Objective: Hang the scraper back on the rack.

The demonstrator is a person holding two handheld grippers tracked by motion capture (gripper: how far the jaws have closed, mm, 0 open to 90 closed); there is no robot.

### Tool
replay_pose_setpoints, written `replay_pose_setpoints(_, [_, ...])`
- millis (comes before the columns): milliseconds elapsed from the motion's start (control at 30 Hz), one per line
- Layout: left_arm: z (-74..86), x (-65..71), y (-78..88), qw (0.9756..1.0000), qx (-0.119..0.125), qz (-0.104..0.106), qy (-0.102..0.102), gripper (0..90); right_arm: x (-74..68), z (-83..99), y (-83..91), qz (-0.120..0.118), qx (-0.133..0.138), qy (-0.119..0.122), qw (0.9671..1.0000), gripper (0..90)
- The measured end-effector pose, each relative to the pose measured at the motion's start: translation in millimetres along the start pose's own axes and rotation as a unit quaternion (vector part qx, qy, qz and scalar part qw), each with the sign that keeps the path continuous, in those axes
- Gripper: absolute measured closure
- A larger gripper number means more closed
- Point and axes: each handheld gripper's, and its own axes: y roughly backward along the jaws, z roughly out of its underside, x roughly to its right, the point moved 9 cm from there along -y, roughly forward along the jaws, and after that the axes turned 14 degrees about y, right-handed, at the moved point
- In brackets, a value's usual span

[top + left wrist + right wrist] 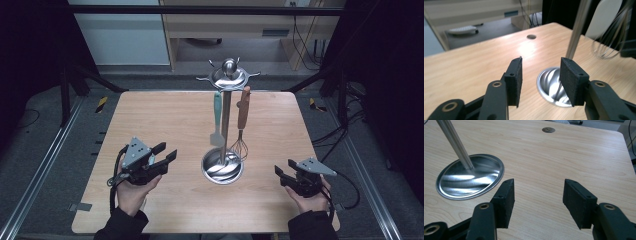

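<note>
Both claws gaped empty: left gripper [167, 152] near the rack [223, 167], right gripper [281, 176] farther off. A careless reach risked toppling the rack's whisk [242, 134] and spatula [217, 122].

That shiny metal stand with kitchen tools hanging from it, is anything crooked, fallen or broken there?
Nothing stands out. The steel utensil stand is upright on the wooden table, with the teal-handled spatula and the brown-handled wire whisk hanging straight from its top. Nothing is spilled or visibly damaged.
</note>
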Motion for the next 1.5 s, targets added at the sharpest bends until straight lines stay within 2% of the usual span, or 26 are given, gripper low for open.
replay_pose_setpoints(167, [19.5,-29.5,4.0,0.9991,-0.029,-0.031,0.006,49.3,-0.3,-0.4,0.7,0.0,0.0,-0.002,1.0,43.8])
replay_pose_setpoints(233, [22.1,-33.5,4.8,0.9989,-0.031,-0.034,0.007,48.5,-0.5,-0.3,0.6,0.0,0.0,-0.001,1.0,43.9])
replay_pose_setpoints(400, [42.2,-57.0,8.8,0.997,-0.05,-0.058,0.011,47.3,-1.5,0.0,0.2,-0.004,-0.001,0.001,1.0,44.3])
replay_pose_setpoints(433, [42.2,-57.0,8.8,0.997,-0.05,-0.058,0.011,47.0,-1.5,0.0,0.2,-0.004,-0.001,0.001,1.0,44.3])
replay_pose_setpoints(533, [57.1,-72.1,10.8,0.9953,-0.062,-0.072,0.018,46.9,-1.5,-0.3,0.5,-0.004,0.0,0.002,1.0,44.6])
replay_pose_setpoints(867, [84.5,-100.1,19.8,0.9921,-0.08,-0.093,0.026,49.5,-2.7,-5.6,3.8,-0.007,0.01,-0.001,0.9999,50.0])
replay_pose_setpoints(1000, [88.5,-107.6,23.6,0.9918,-0.08,-0.095,0.031,50.1,-1.6,-10.6,6.3,-0.003,0.018,-0.002,0.9998,53.3])
replay_pose_setpoints(1167, [91.8,-118.7,29.9,0.9908,-0.078,-0.106,0.031,50.6,-4.7,-26.5,14.5,-0.007,0.044,-0.004,0.999,60.1])
replay_pose_setpoints(1200, [92.2,-120.9,31.2,0.9908,-0.075,-0.108,0.034,50.5,-6.6,-35.9,18.5,-0.01,0.06,-0.004,0.9981,62.7])
replay_pose_setpoints(1300, [93.7,-126.3,34.4,0.9903,-0.074,-0.113,0.033,50.3,-10.6,-49.3,24.6,-0.017,0.081,-0.002,0.9966,66.5])
replay_pose_setpoints(1333, [94.2,-130.0,36.0,0.9902,-0.07,-0.115,0.038,50.3,-13.2,-54.5,26.7,-0.023,0.088,-0.002,0.9958,67.6])
replay_pose_setpoints(1500, [95.3,-132.8,35.1,0.9903,-0.065,-0.115,0.042,50.1,-23.5,-80.0,38.3,-0.038,0.118,0.004,0.9923,73.5])
